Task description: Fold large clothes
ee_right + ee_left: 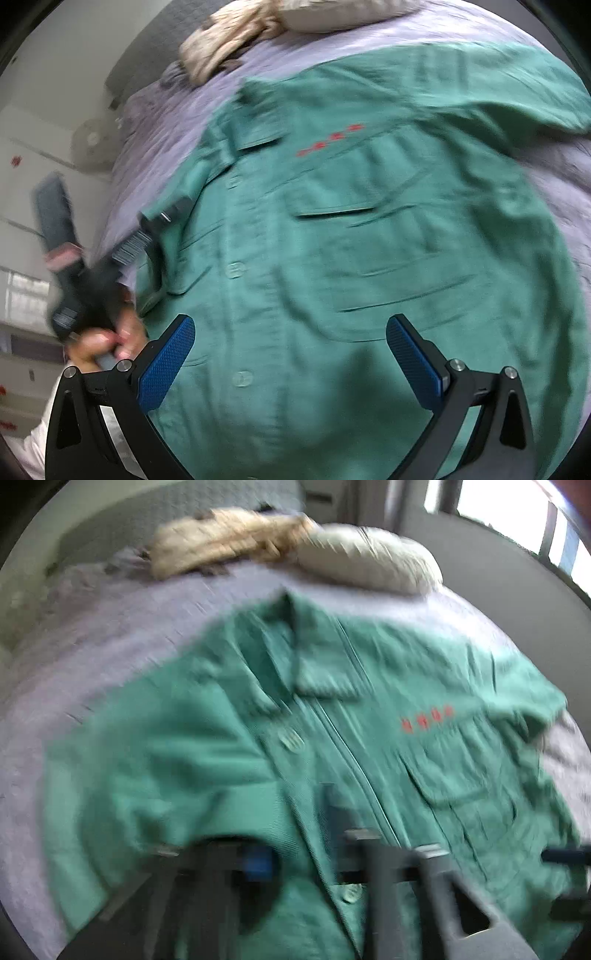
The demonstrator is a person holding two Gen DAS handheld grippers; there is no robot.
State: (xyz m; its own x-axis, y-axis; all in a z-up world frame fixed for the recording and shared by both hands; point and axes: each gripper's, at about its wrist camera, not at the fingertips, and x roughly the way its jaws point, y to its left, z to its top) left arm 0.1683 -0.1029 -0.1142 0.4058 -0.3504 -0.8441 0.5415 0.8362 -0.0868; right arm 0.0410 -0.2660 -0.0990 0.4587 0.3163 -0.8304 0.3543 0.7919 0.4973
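A large green button shirt (258,760) with red lettering and chest pockets lies front up on a lilac bed sheet (110,646). It fills the right wrist view (369,240) too. My left gripper (310,849) hovers over the shirt's lower front; the view is blurred by motion, its fingers look apart. It shows in the right wrist view (162,236) at the shirt's left edge, held by a hand. My right gripper (290,354) is open and empty above the shirt's lower front, blue pads (166,362) wide apart.
A beige crumpled cloth (229,539) and a pale pillow (369,561) lie at the head of the bed, also in the right wrist view (229,33). A window (517,509) is at the back right. A fan (92,144) stands left of the bed.
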